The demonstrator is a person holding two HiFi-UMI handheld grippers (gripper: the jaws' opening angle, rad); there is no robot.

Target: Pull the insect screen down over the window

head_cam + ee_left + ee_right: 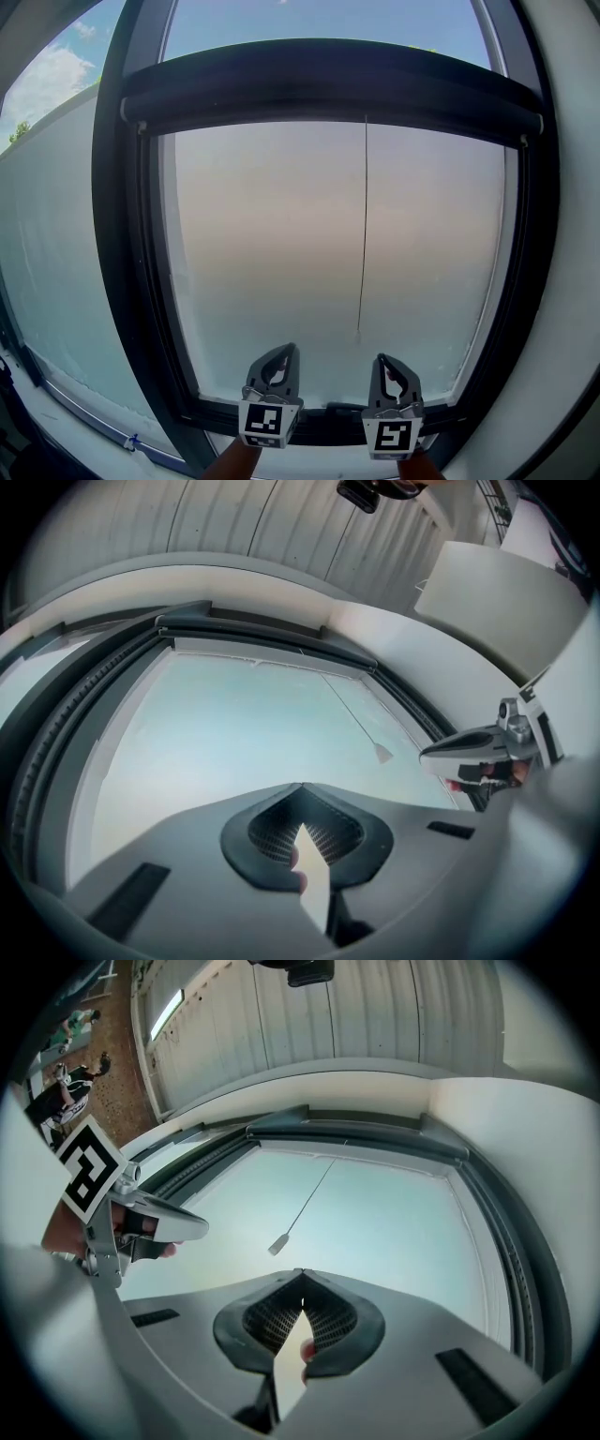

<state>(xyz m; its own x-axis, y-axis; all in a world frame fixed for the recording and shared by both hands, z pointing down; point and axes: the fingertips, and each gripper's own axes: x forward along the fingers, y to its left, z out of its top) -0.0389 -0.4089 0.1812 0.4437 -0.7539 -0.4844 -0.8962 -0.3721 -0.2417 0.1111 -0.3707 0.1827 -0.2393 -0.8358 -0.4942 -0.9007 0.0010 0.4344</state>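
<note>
A dark-framed window (112,281) fills the head view. The insect screen is rolled up in its dark cassette (328,84) across the top. A thin pull cord (364,225) hangs from it and ends in a small tassel (358,337), also seen as a tassel (382,753) in the left gripper view and a tassel (278,1243) in the right gripper view. My left gripper (281,349) and right gripper (384,360) are side by side low at the sill, both shut with nothing between the jaws. The tassel hangs above and between them, touching neither.
The bottom frame rail (319,424) runs just behind the grippers. White wall (572,281) flanks the window at the right. A second glass pane (47,281) lies to the left. A corrugated ceiling (375,1016) shows overhead.
</note>
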